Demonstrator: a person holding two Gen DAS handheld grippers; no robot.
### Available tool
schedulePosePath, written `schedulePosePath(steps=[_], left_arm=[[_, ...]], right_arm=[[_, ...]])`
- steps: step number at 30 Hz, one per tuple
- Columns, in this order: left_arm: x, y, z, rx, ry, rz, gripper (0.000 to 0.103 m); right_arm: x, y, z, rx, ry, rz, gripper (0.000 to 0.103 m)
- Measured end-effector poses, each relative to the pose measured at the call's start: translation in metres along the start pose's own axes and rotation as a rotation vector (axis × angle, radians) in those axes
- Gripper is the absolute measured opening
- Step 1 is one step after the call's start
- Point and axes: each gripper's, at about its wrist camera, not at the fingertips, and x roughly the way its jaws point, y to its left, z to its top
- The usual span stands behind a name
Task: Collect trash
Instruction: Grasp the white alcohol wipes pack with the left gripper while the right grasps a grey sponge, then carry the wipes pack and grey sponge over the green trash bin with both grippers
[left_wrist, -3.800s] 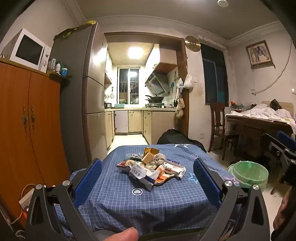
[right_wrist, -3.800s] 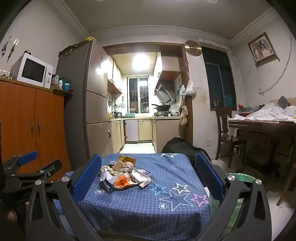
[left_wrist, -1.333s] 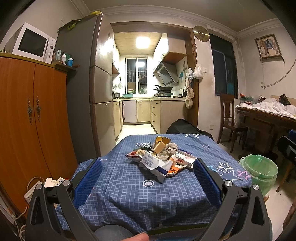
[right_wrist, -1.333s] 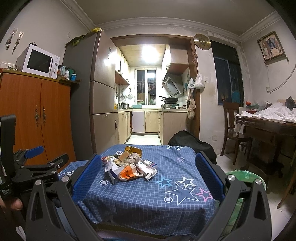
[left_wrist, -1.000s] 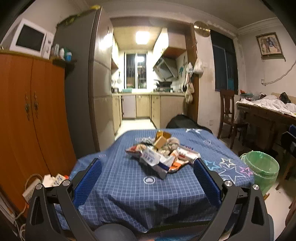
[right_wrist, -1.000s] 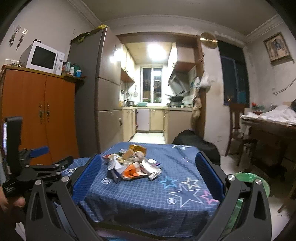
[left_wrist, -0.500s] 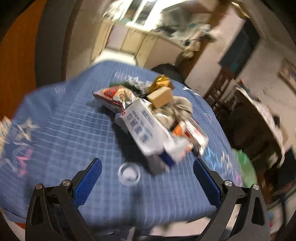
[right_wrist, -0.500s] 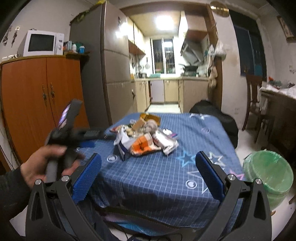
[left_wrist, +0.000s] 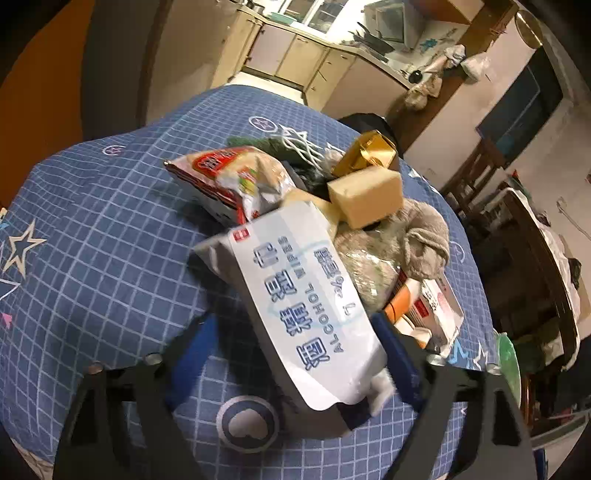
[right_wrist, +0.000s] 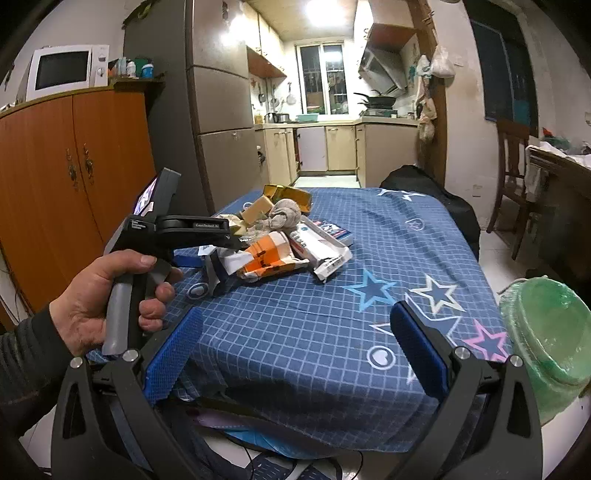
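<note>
A pile of trash lies on the blue checked tablecloth (left_wrist: 96, 236). In the left wrist view my left gripper (left_wrist: 291, 354) is open, its blue fingers on either side of a white alcohol wipes packet (left_wrist: 306, 310). Behind it lie a red snack bag (left_wrist: 229, 177), a tan box (left_wrist: 365, 199), a gold box (left_wrist: 369, 151), a grey rag (left_wrist: 413, 240) and an orange-white carton (left_wrist: 424, 306). In the right wrist view my right gripper (right_wrist: 295, 350) is open and empty over the table's near edge, and the left gripper (right_wrist: 207, 254) sits at the pile (right_wrist: 280, 236).
A bin with a green bag (right_wrist: 546, 332) stands on the floor right of the table (right_wrist: 406, 236). An orange cabinet (right_wrist: 74, 177) and fridge (right_wrist: 218, 110) stand to the left. A wooden chair (right_wrist: 513, 166) and a cluttered table are at the right. The kitchen lies behind.
My left gripper has moved forward and down to the pile, so its fingers now flank the wipes packet. The right gripper has moved slightly closer to the table.
</note>
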Motion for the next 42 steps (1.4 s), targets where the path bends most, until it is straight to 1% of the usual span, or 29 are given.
schedulePosePath(steps=[1, 2, 3, 5, 6, 7, 9, 11, 13, 14, 15, 16, 18, 20, 21, 23, 27, 30, 32, 33, 37, 42], left_arm=[[0.002, 0.0, 0.0, 0.001, 0.0, -0.013, 0.072], [0.002, -0.001, 0.0, 0.006, 0.001, -0.022, 0.069], [0.002, -0.004, -0.002, 0.014, 0.0, -0.029, 0.061], [-0.002, -0.008, -0.007, 0.037, -0.009, -0.013, 0.059], [-0.005, -0.009, -0.009, 0.046, -0.014, -0.011, 0.056], [-0.007, -0.01, -0.011, 0.052, -0.015, -0.012, 0.055], [-0.016, -0.014, -0.016, 0.069, -0.022, -0.018, 0.055], [-0.03, -0.015, -0.022, 0.091, -0.037, -0.013, 0.055], [-0.038, -0.014, -0.027, 0.108, -0.053, -0.006, 0.055], [-0.043, -0.011, -0.029, 0.108, -0.06, -0.001, 0.055], [-0.045, -0.007, -0.028, 0.106, -0.068, 0.005, 0.055], [-0.048, -0.004, -0.029, 0.102, -0.074, 0.005, 0.055], [-0.052, 0.0, -0.029, 0.096, -0.078, 0.005, 0.055], [-0.055, 0.004, -0.03, 0.093, -0.08, 0.005, 0.055], [-0.056, 0.008, -0.03, 0.09, -0.078, 0.002, 0.055], [-0.056, 0.017, -0.029, 0.08, -0.073, 0.002, 0.055], [-0.054, 0.024, -0.026, 0.076, -0.064, -0.004, 0.055], [-0.052, 0.025, -0.027, 0.078, -0.057, -0.009, 0.055], [-0.049, 0.026, -0.026, 0.076, -0.056, -0.011, 0.055], [-0.049, 0.025, -0.026, 0.075, -0.057, -0.011, 0.055], [-0.051, 0.025, -0.024, 0.079, -0.074, -0.003, 0.055], [-0.068, 0.007, -0.023, 0.124, -0.132, 0.014, 0.055]], right_arm=[[0.003, 0.001, 0.001, -0.006, 0.004, 0.005, 0.098], [0.006, 0.002, 0.002, -0.011, 0.008, 0.009, 0.098], [0.009, 0.002, 0.003, -0.013, 0.013, 0.014, 0.098], [0.013, 0.002, 0.004, -0.016, 0.02, 0.024, 0.098], [0.016, 0.001, 0.005, -0.02, 0.024, 0.026, 0.098], [0.019, 0.0, 0.006, -0.024, 0.028, 0.028, 0.095], [0.024, -0.002, 0.009, -0.035, 0.041, 0.039, 0.091], [0.03, -0.005, 0.012, -0.034, 0.054, 0.057, 0.085], [0.041, -0.01, 0.021, -0.03, 0.07, 0.089, 0.073], [0.047, -0.012, 0.027, -0.032, 0.074, 0.1, 0.069], [0.057, -0.015, 0.036, -0.029, 0.081, 0.12, 0.061], [0.066, -0.018, 0.045, -0.018, 0.09, 0.138, 0.059], [0.096, -0.026, 0.069, 0.018, 0.112, 0.179, 0.058], [0.124, -0.031, 0.089, 0.055, 0.135, 0.199, 0.057], [0.142, -0.034, 0.1, 0.079, 0.159, 0.222, 0.057], [0.178, -0.035, 0.116, 0.118, 0.21, 0.242, 0.056], [0.228, -0.028, 0.124, 0.118, 0.289, 0.224, 0.056], [0.247, -0.022, 0.122, 0.096, 0.335, 0.211, 0.055], [0.252, -0.018, 0.121, 0.07, 0.34, 0.194, 0.047], [0.251, -0.017, 0.12, 0.067, 0.335, 0.192, 0.034], [0.229, -0.017, 0.127, 0.058, 0.259, 0.178, 0.032], [0.169, -0.007, 0.135, -0.002, 0.109, 0.116, 0.031]])
